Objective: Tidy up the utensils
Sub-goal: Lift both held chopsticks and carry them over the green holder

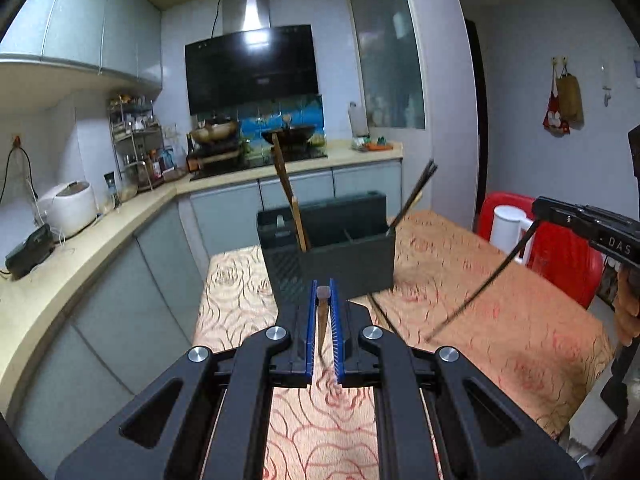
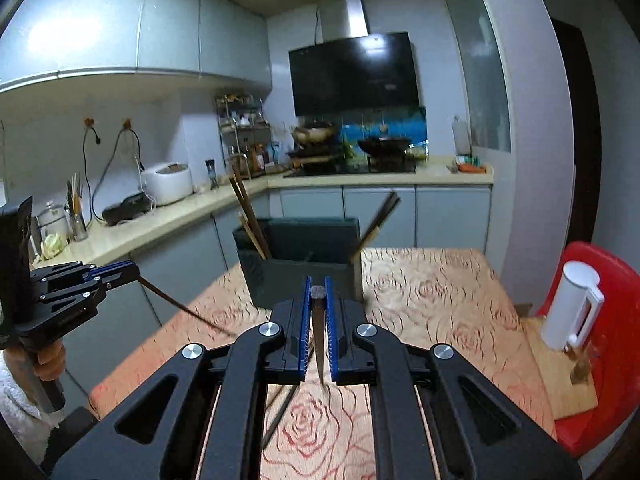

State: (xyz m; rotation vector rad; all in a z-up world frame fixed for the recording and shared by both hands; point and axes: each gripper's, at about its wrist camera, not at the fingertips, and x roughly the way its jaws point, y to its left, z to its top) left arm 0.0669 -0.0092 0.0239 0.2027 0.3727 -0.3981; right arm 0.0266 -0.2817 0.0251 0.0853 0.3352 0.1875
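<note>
In the middle of both frames, on the rose-patterned surface (image 1: pixel 500 320), stands a dark utensil holder (image 1: pixel 328 256) with several compartments. Wooden chopsticks (image 1: pixel 286 188) lean out of its left compartment and a darker pair (image 1: pixel 416 192) leans out of the right one, so part of the sorting looks done.

The left gripper (image 1: pixel 323 296) has its blue fingers (image 1: pixel 310 328) drawn narrow on a single dark chopstick (image 1: pixel 322 320); the right wrist view shows that stick trailing down from the gripper at the left edge of the frame toward the cloth. The right gripper (image 2: pixel 317 294) is likewise clamped narrow on its own dark chopstick (image 2: pixel 318 340), which in the left wrist view hangs as a blurred line at the right of the frame. Both sticks are held in the air, on the near side of the holder and not yet over it.

What seems left is to carry these two to a compartment, probably the one with the dark pair, and let go. One more thin dark stick (image 2: pixel 280 416) appears to lie on the cloth at the lower middle of the right wrist view, though I cannot tell for certain.
</note>
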